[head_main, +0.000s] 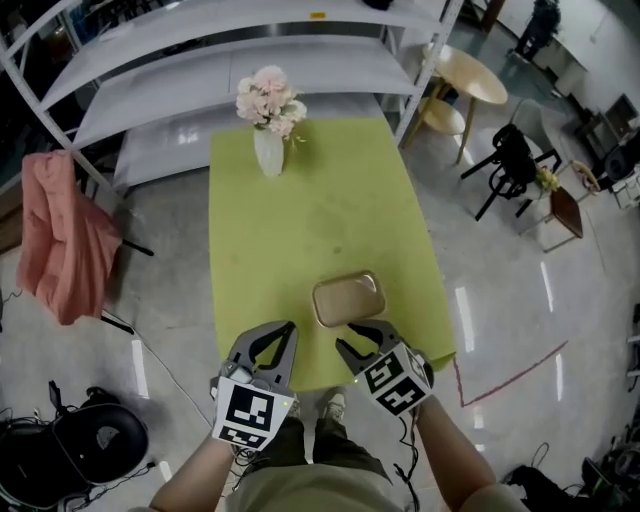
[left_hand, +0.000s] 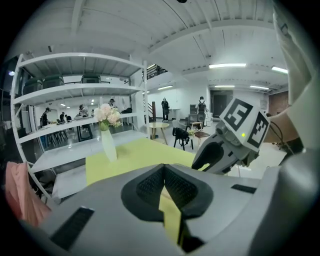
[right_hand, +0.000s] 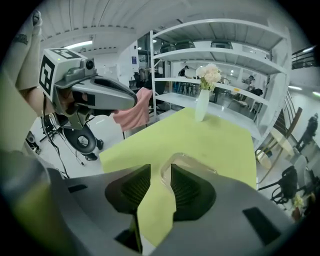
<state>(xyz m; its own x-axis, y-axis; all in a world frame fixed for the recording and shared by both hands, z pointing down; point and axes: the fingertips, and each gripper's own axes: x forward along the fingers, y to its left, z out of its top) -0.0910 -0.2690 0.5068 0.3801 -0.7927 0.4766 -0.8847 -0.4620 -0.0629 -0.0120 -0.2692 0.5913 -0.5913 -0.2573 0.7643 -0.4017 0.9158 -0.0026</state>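
I'm hovering both tongs at desk's (head_main: 300, 200) near edge. Left gripper (head_main: 289, 327): tips pressing together, gripping nothing, idling aside. Right gripper (head_main: 360, 335): jaws standing narrowly apart, gap facing tan tray (head_main: 348, 298) lying just beyond, near that edge. Flower vase (head_main: 268, 150) sitting at far edge, well apart.

Tray (head_main: 348, 299) on table (head_main: 300, 200), vase (head_main: 268, 152) behind

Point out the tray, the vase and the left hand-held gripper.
tray (head_main: 348, 298), head view, middle of its floor.
vase (head_main: 268, 153), head view, its white body.
left hand-held gripper (left_hand: 163, 171), left gripper view, where its fingertips meet.
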